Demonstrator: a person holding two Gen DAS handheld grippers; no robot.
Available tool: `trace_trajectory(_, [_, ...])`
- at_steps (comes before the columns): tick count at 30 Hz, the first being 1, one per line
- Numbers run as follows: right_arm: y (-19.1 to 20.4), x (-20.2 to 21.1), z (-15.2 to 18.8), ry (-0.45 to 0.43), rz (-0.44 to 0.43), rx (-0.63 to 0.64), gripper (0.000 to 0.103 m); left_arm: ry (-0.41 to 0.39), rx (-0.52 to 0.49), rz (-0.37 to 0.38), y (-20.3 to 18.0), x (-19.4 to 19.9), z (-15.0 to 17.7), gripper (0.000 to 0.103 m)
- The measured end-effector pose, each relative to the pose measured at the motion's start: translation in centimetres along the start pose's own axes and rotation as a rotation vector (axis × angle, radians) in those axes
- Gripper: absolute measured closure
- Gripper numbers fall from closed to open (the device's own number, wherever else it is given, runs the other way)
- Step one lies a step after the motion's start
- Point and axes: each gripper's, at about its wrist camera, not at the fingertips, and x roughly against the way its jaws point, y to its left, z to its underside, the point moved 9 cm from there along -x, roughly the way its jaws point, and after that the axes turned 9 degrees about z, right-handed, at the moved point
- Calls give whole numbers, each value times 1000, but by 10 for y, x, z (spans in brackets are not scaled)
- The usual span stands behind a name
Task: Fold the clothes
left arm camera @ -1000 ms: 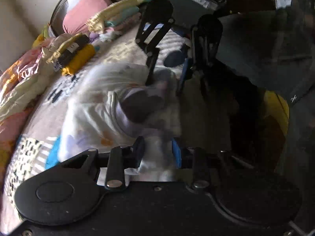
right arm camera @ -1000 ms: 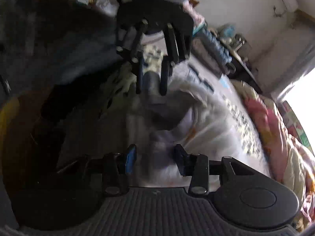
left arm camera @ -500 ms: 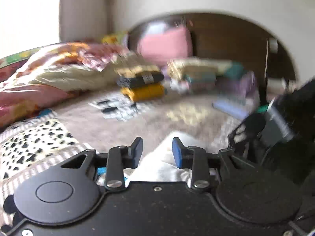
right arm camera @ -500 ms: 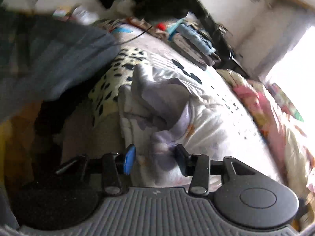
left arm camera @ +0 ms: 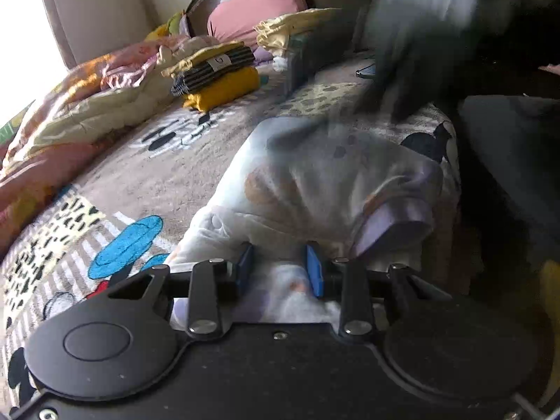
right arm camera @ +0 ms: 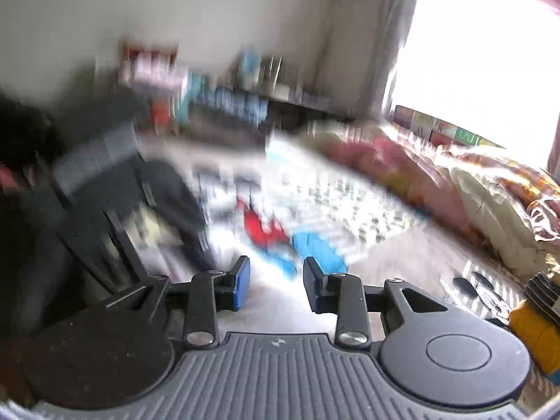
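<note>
1. The left tool (left arm camera: 279, 267) hangs over the near edge of a white garment (left arm camera: 315, 189), blue pads spread, cloth lying between them but not pinched.
2. The right tool (right arm camera: 276, 287) is released, its pads apart and empty.
3. The garment lies crumpled on the bed (left arm camera: 164, 178); its purple cuff (left arm camera: 395, 224) points right.
4. Beyond the garment sits a pile of folded clothes (left arm camera: 217, 77); its white label is too small to read.
5. Behind that pile, a pink pillow (left arm camera: 255, 7) leans at the headboard.
</note>
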Motion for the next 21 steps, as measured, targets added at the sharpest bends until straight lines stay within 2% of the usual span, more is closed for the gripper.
trace_trajectory(1, [3,-17,22,52,18,-6,67,-9,-13,-9,-1,0,3,73])
trace_trajectory(2, [2,-16,29,3,20,-46,67,-20,4,-7,-3,4,5,73])
trace_trajectory(4, [1,-11,28,-4,25,-59,67,-23,55,22,0,12,7,73])
trace_trajectory(6, [8,-8,23,2,55,15,67,-21,135,90,9,24,-1,72])
trace_trajectory(7, [8,-8,21,7,61,24,67,-42,176,106,15,32,-7,72])
trace_trajectory(9, [6,-9,19,13,65,18,67,-106,226,88,30,47,-18,72])
trace_trajectory(12, [10,-5,22,-3,81,-8,67,-55,271,102,34,46,-7,72])
trace_trajectory(13, [10,-5,25,-9,87,-15,67,37,246,88,30,35,8,72])
trace_trajectory(14, [10,-7,29,-17,87,-30,67,91,182,58,22,22,25,73])
trace_trajectory(16, [11,-11,35,-35,89,-55,67,55,216,62,23,18,34,73])
trace_trajectory(19, [11,-12,38,-55,100,-69,67,70,173,66,24,17,32,72])
trace_trajectory(21, [11,-13,34,-37,106,-61,67,86,145,51,21,18,29,72])
